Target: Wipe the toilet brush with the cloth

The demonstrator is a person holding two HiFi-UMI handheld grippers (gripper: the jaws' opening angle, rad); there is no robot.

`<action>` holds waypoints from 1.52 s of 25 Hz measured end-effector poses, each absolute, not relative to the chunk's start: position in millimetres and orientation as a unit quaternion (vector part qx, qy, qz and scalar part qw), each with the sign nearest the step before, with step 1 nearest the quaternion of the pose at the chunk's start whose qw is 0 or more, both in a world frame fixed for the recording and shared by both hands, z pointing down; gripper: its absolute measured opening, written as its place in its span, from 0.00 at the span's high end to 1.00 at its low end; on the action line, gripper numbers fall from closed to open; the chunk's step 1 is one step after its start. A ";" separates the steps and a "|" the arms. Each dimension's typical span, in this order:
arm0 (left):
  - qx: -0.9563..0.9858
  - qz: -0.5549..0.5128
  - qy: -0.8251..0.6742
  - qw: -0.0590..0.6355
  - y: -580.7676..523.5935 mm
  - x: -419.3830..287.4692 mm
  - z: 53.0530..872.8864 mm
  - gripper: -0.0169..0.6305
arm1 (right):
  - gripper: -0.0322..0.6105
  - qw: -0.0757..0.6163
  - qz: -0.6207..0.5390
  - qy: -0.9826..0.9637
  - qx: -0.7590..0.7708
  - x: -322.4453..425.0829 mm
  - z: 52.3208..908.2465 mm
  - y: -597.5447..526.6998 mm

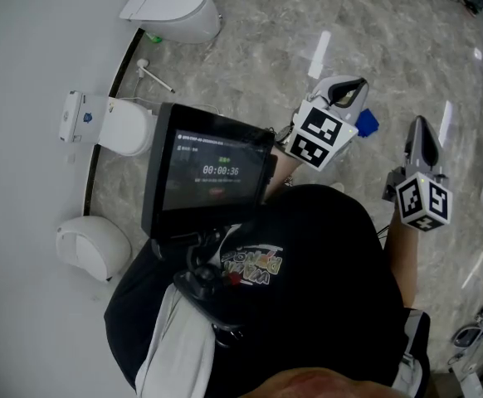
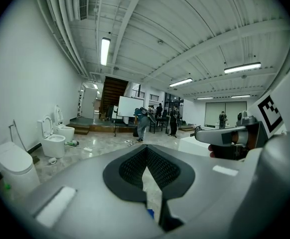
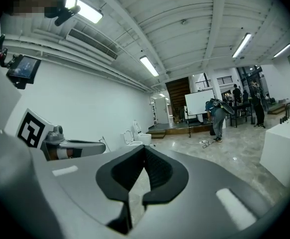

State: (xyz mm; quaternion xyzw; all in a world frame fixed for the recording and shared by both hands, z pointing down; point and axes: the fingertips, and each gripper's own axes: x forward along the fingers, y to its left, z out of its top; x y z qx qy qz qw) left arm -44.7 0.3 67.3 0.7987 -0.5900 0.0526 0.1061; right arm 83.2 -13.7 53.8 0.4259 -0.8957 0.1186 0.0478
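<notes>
both grippers are held out level toward one o'clock, clear of everything: a ready pose, it is judged. left gripper [image 2: 146, 152] and right gripper [image 3: 144, 152] are pinched shut, empty. a likely toilet brush [image 1: 155, 76] is seen by the wall [image 1: 26, 98] at eleven, and a blue scrap [image 1: 367, 123], maybe the cloth, beside the left gripper. "00:00:36" is read on the screen [image 1: 217, 171].
</notes>
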 end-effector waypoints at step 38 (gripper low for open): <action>0.809 0.038 -0.574 0.123 4.0 -40.7 69.7 0.95 | 0.94 0.037 0.117 -0.895 0.429 81.3 56.2 -10.1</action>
